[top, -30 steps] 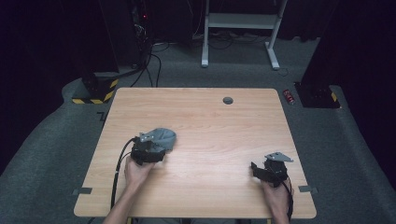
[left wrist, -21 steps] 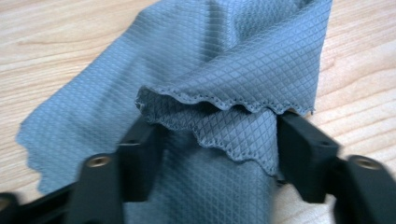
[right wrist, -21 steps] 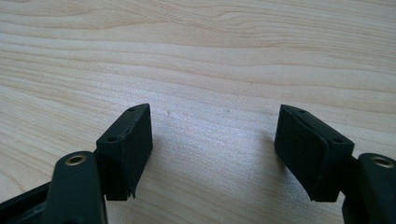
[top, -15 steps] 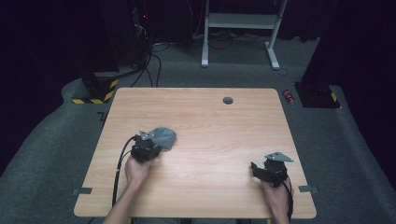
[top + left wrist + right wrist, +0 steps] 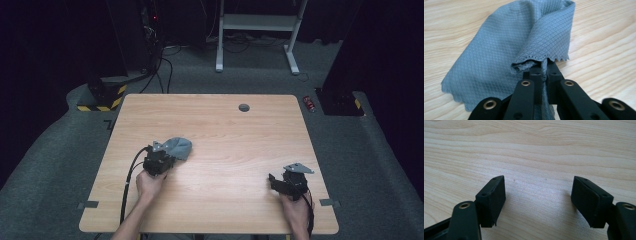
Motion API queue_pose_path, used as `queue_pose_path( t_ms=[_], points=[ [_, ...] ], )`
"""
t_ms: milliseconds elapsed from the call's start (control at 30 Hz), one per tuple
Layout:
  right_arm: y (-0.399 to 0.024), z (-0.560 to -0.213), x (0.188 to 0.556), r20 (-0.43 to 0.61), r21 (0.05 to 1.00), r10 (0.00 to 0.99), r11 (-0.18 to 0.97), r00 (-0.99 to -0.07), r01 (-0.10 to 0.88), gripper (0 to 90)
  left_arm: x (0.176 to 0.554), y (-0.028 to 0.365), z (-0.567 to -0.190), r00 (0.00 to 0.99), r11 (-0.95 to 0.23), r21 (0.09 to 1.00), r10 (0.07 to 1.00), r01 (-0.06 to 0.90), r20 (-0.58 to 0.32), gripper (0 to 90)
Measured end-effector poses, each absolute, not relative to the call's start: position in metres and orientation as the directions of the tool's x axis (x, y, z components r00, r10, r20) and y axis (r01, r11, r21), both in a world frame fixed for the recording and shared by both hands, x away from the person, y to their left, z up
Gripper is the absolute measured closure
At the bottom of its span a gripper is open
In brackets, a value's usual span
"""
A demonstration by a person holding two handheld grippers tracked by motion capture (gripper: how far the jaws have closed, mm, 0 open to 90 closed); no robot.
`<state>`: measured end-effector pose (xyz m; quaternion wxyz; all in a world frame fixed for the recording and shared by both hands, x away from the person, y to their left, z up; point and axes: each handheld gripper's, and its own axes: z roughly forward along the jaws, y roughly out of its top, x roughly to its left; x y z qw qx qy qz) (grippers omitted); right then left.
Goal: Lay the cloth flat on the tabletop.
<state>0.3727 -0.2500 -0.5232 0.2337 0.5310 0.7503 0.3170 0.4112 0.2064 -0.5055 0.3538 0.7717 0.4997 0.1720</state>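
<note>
Your left tongs (image 5: 543, 71) were clamped on a fold of the grey cloth (image 5: 506, 47), which lay bunched on the desk (image 5: 225, 125) left of centre in the high view, its pinked edge draped over the jaw tips. Your right tongs (image 5: 537, 200) stood wide apart over bare wood, at the lower right of the high view, well apart from the cloth.

The grey cloth (image 5: 506, 50) has its pinched fold hidden between the left gripper (image 5: 543, 67) jaws, beyond the frame's bottom edge.
</note>
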Motion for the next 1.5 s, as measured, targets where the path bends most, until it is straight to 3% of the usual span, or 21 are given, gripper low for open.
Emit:
queue_pose_path(
  t_ms=[767, 1233, 1367, 1500],
  points=[
    [-0.250, -0.523, 0.373, -0.014, 0.724, 0.945, 0.235, -0.327, 0.649, 27.6, 0.396, 0.144, -0.483, 0.614, -0.299, 0.767, 0.774, 0.567, -0.153, 86.8],
    [-0.250, -0.523, 0.373, -0.014, 0.724, 0.945, 0.235, -0.327, 0.648, 27.6, 0.386, 0.099, -0.495, 0.707, -0.379, 0.754, 0.689, 0.537, -0.157, 85.9],
    [-0.250, -0.523, 0.373, -0.014, 0.724, 0.945, 0.235, -0.327, 0.648, 27.6, 0.387, 0.096, -0.503, 0.706, -0.388, 0.741, 0.690, 0.548, -0.161, 78.1],
    [-0.250, -0.523, 0.373, -0.014, 0.724, 0.945, 0.235, -0.327, 0.649, 27.6, 0.383, 0.098, -0.508, 0.697, -0.386, 0.733, 0.698, 0.560, -0.165, 62.5]
  ],
)
